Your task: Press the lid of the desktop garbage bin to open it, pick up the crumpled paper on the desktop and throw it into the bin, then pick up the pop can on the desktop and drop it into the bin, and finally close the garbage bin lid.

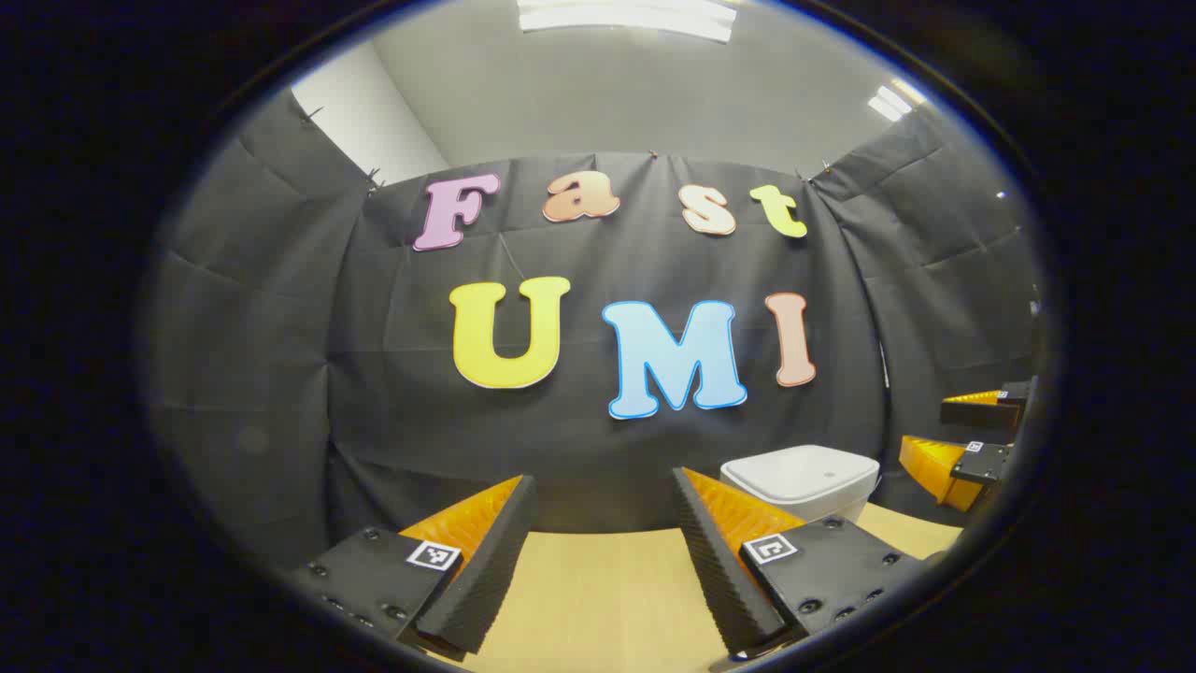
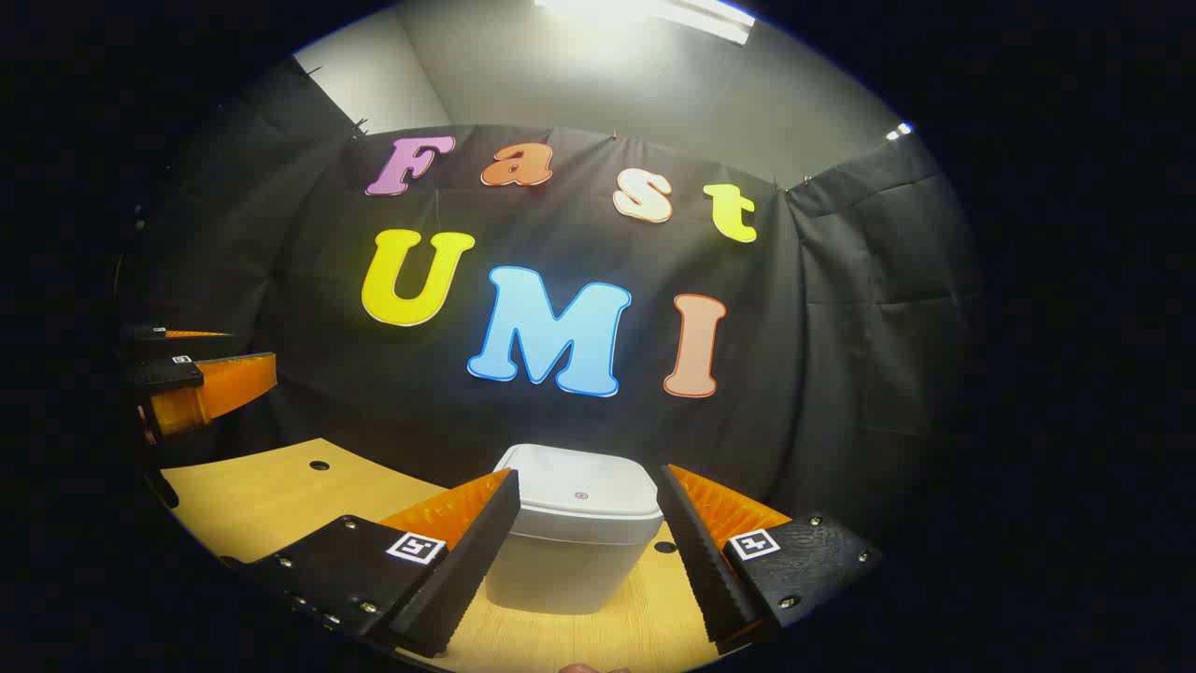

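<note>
Garbage bin [image 2: 576,542], lid [image 2: 581,494] closed, standing on the counter [image 2: 271,500] ahead of and between the spread fingers of the right gripper [image 2: 589,561]. In the left gripper view, bin beyond and right of the left gripper [image 1: 603,561], fingers spread, holding nothing.

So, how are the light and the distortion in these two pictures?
Left gripper view: even light, the ceiling lamp sharp, the wall bent by the fisheye, the bin clear. Right gripper view: the lamp glares, the edges go dark, and the bin throws a soft shadow on the table.
</note>
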`<state>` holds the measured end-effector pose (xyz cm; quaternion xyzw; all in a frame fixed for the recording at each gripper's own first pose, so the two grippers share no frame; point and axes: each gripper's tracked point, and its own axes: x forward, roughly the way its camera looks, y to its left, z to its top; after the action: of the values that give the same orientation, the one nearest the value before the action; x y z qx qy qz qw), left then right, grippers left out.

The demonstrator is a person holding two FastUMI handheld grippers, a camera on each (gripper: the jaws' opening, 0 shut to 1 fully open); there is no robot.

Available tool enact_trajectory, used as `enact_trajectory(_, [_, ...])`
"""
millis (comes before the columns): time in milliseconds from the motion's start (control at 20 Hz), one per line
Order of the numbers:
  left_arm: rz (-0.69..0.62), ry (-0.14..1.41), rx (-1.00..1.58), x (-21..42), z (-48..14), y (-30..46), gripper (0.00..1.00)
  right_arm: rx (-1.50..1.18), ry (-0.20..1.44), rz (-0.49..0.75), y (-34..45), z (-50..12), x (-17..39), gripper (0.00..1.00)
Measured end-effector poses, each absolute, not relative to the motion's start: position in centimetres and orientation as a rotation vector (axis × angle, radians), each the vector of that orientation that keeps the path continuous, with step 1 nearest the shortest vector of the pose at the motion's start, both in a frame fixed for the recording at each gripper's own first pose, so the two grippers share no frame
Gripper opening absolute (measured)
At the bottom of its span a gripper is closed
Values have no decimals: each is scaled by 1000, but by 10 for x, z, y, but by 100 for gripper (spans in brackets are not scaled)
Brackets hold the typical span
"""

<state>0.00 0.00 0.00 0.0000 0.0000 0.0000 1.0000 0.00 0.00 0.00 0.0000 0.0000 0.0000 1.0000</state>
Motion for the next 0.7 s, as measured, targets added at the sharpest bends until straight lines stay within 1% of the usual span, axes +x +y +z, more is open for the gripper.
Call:
enact_trajectory(50, [-3,-2,-1,0,2,-1,92,6,-6,8,2,2,-1,94])
enact_trajectory(150, [-1,-17,5,-2,8,-1,96,5,-9,12,2,3,-1,94])
enact_trajectory(250, [-4,-42,10,-6,16,-3,96,-4,-24,12,2,8,-2,95])
enact_trajectory(300, [-4,-47,12,-6,19,-4,94,-3,-31,16,3,9,-2,94])
enact_trajectory(400, [-5,-57,15,-9,22,-5,96,3,-48,8,1,14,-1,95])
enact_trajectory(450, [-7,-62,19,-9,23,-5,94,12,-56,4,0,16,-1,95])
enact_trajectory(500, [-15,-58,18,-9,21,-8,97,22,-59,-2,-1,15,0,94])
enact_trajectory(550, [-25,-47,12,-10,16,-11,94,34,-57,-3,-1,14,0,95])
enact_trajectory(600, [-29,-44,4,-12,12,-12,94,43,-60,-7,0,12,-1,94])
enact_trajectory(650, [-31,-45,-5,-14,10,-12,97,44,-67,-15,-2,12,-2,94])
enact_trajectory(700, [-30,-39,-11,-16,7,-12,97,41,-72,-30,-5,10,-1,95])
